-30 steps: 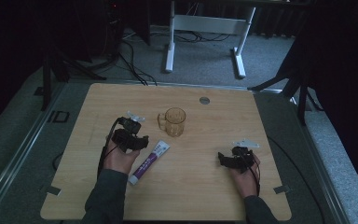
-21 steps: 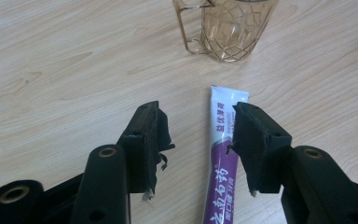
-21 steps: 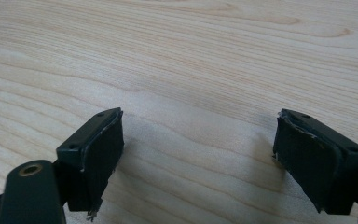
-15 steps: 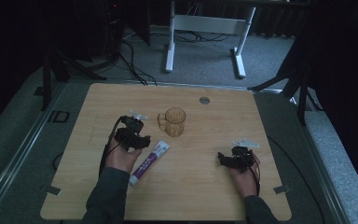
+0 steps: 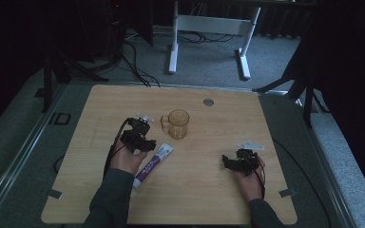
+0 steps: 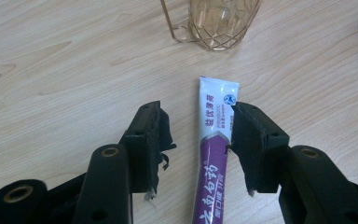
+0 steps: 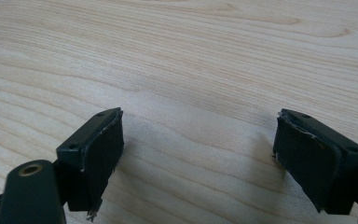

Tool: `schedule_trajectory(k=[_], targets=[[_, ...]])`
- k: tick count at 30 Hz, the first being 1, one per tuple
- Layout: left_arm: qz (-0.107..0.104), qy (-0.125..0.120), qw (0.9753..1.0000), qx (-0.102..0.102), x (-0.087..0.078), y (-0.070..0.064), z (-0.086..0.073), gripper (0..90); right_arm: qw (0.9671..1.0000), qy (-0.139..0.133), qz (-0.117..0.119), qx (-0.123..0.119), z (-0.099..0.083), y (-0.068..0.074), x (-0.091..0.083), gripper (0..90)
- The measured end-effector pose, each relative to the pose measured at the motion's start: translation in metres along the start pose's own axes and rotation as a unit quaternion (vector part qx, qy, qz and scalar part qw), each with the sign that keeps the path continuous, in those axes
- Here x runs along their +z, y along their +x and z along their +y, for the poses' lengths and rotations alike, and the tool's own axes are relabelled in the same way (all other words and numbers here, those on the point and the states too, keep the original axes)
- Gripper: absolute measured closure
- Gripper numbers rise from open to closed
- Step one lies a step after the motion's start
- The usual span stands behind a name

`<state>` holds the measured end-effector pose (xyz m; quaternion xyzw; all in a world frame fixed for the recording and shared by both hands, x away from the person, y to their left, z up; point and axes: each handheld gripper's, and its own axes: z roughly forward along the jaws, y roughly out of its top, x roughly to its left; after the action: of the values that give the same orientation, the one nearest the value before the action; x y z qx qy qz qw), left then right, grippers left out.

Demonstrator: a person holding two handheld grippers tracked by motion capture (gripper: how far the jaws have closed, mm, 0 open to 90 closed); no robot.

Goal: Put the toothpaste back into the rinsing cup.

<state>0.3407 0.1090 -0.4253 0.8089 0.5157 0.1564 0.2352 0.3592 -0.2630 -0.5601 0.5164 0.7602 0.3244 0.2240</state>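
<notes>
A purple and white toothpaste tube (image 5: 153, 164) lies flat on the wooden table (image 5: 266, 118), its crimped end toward a clear amber mug (image 5: 177, 124). In the left gripper view the tube (image 6: 212, 154) runs up between the jaws, close to the right jaw, and the mug (image 6: 219, 23) stands just past it. My left gripper (image 5: 142, 141) (image 6: 198, 112) is open, low over the tube. At the right of the table my right gripper (image 5: 228, 161) (image 7: 198, 126) stands open above bare wood, with nothing between its fingers.
A small round grommet (image 5: 208, 101) sits near the table's far edge. Behind the table, a white desk frame (image 5: 173, 47) and cables rest on the grey carpet. Bare wood stretches between the two hands.
My left gripper has edged slightly right toward the tube. The right gripper, tube and mug have stayed where they were.
</notes>
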Motion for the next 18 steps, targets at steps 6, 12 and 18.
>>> schedule_trajectory(k=[6,12,18], targets=[[-0.002,0.007,1.0000,0.003,0.0024,-0.0021,0.0011,52.9,1.0000,0.000,0.000,0.000,0.0000,0.0000,0.0000,16.1],[-0.005,0.017,0.9998,0.007,0.0066,-0.0036,0.0021,53.6,1.0000,0.000,0.000,0.000,0.0000,0.0000,0.0001,16.1],[-0.009,0.026,0.9995,0.015,0.0099,-0.0055,0.0023,56.3,1.0000,0.000,0.000,-0.001,0.0000,-0.0001,0.0000,16.0]])
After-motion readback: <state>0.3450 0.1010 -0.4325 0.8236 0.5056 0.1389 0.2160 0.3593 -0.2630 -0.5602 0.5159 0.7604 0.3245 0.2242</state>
